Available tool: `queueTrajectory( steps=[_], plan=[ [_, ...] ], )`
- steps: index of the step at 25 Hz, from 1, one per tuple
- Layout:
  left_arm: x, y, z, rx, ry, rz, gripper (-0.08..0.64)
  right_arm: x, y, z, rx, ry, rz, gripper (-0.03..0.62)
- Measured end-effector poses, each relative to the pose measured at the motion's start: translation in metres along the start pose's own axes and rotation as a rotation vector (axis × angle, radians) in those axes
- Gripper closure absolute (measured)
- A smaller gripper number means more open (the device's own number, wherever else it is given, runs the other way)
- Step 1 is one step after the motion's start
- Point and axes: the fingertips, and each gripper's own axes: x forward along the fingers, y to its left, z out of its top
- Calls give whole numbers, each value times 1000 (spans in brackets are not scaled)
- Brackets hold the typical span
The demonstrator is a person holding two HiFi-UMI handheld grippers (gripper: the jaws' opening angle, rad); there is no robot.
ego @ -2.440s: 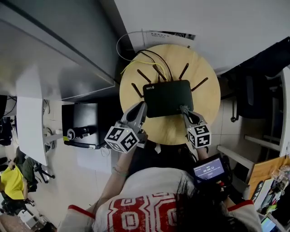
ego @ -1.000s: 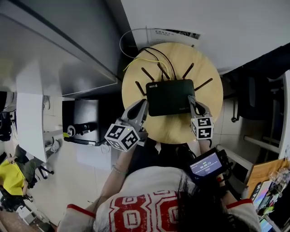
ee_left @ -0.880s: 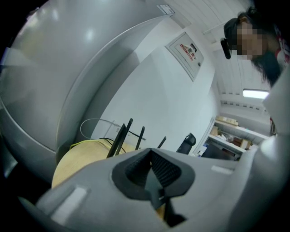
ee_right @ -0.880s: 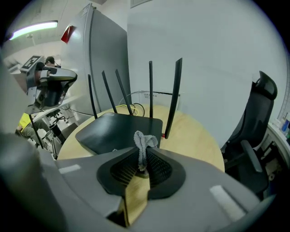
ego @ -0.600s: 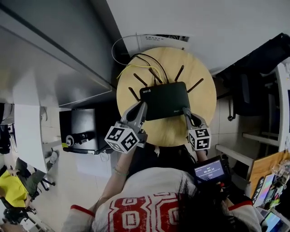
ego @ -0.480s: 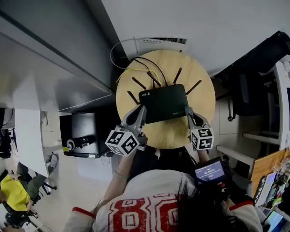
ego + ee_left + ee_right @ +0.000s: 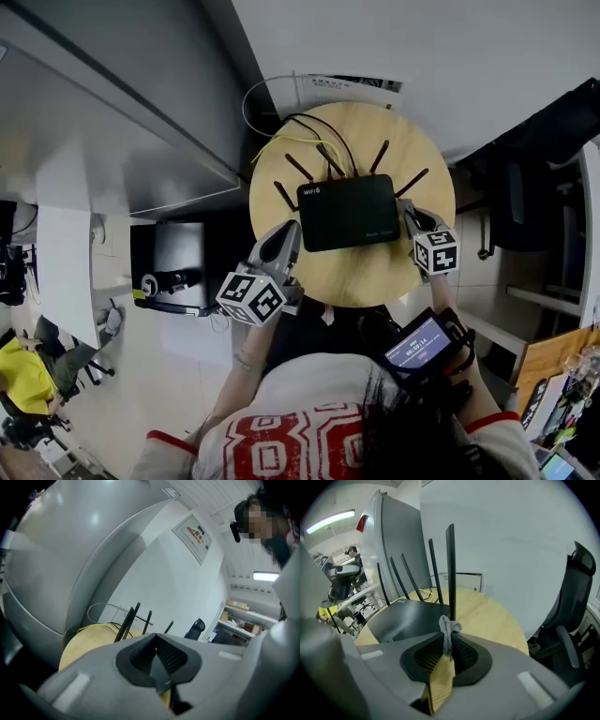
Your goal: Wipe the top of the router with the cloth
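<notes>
The black router [image 7: 347,211] lies flat on a round wooden table [image 7: 356,277], with several antennas [image 7: 302,169] standing up along its far edge. My right gripper [image 7: 410,214] sits just off the router's right edge, shut on a small grey cloth [image 7: 449,626]; only a tuft of the cloth shows above the jaws. From the right gripper view, the router's top [image 7: 412,616] lies ahead and to the left, one antenna [image 7: 450,569] straight in front. My left gripper [image 7: 287,232] hovers at the router's front left corner, shut with nothing between its jaws.
Yellow and black cables [image 7: 309,127] run off the table's far side toward the wall. A grey cabinet [image 7: 112,112] stands left of the table. A black office chair [image 7: 572,611] is on the right. The table edge is close behind both grippers.
My right gripper has slid with the cloth from the router's front right corner rightwards, off its right edge. The left gripper has stayed put.
</notes>
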Motion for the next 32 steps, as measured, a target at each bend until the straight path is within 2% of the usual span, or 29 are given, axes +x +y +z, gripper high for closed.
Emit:
queueTrajectory(
  steps=[5, 12, 23, 32],
  plan=[
    [-8, 6, 2, -5, -22, 34, 558, 12, 3, -2, 5, 13, 39, 550],
    [-12, 3, 2, -4, -32, 42, 558, 8, 12, -4, 7, 13, 64, 549],
    [-12, -5, 2, 4, -30, 23, 558, -5, 18, -15, 30, 9, 58, 550],
    [-20, -14, -2, 16, -20, -8, 558, -29, 31, -41, 99, -3, 23, 549]
  ],
)
